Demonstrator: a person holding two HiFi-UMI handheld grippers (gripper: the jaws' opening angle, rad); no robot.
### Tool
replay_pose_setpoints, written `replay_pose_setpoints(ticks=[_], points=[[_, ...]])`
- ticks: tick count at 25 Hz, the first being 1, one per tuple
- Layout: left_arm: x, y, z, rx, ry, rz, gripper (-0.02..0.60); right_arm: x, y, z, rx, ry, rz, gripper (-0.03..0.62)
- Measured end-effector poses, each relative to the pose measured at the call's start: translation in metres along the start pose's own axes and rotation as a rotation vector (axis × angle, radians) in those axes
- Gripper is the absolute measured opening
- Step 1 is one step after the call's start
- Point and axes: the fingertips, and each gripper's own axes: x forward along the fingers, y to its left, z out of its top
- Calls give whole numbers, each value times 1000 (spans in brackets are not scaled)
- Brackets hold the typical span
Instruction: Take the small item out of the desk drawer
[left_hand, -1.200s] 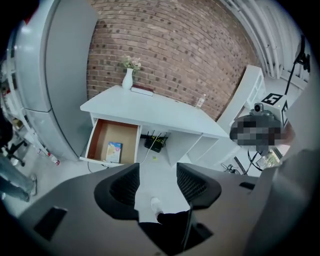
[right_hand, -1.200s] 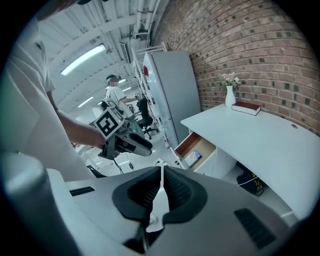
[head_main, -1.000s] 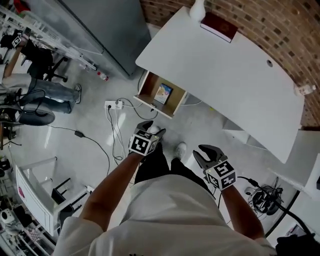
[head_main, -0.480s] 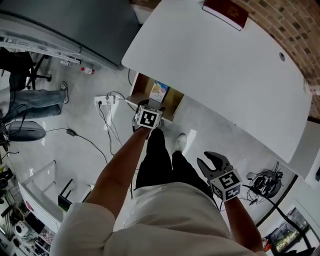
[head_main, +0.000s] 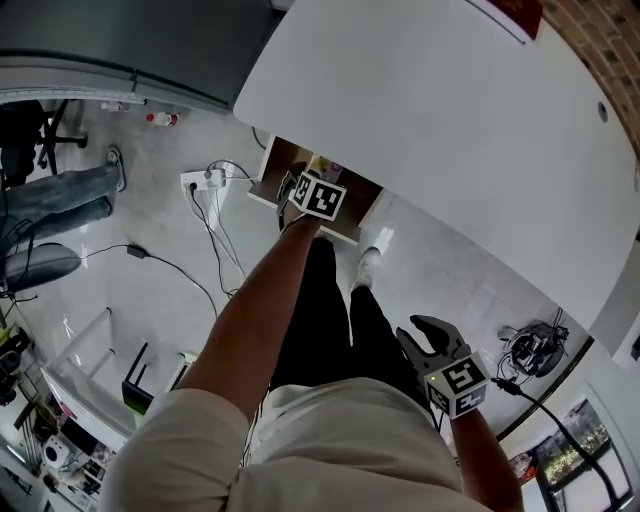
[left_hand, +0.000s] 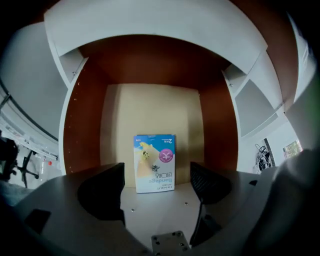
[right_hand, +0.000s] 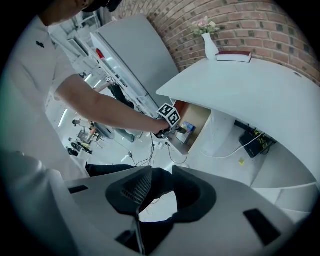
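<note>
One small box, and one tool now right over it!
Lying flat on the pale floor of the open drawer, the small box is untouched, but the left tool has dropped from beside the person's legs to just above it. Its jaws have just been opening and stand spread wide, with the box framed between them and clear of both pads. Reach done, I'd say; the pinch is yet to come. The right tool hangs back, well apart from the drawer, its jaws just eased inward yet parted on nothing. Count: one box, one drawer, two tools, one white worktop carrying one red book and one vase.
</note>
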Motion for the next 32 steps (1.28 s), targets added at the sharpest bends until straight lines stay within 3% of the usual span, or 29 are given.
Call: replay_pose_setpoints(ticks=[16, 22, 32], points=[[59, 23, 7, 11, 42, 31, 394, 31, -9, -12, 47, 70, -1, 127], [70, 17, 5, 6, 59, -12, 394, 32, -10, -21, 37, 125, -7, 126], [74, 21, 5, -13, 56, 3, 394, 37, -15, -18, 38, 94, -28, 110]])
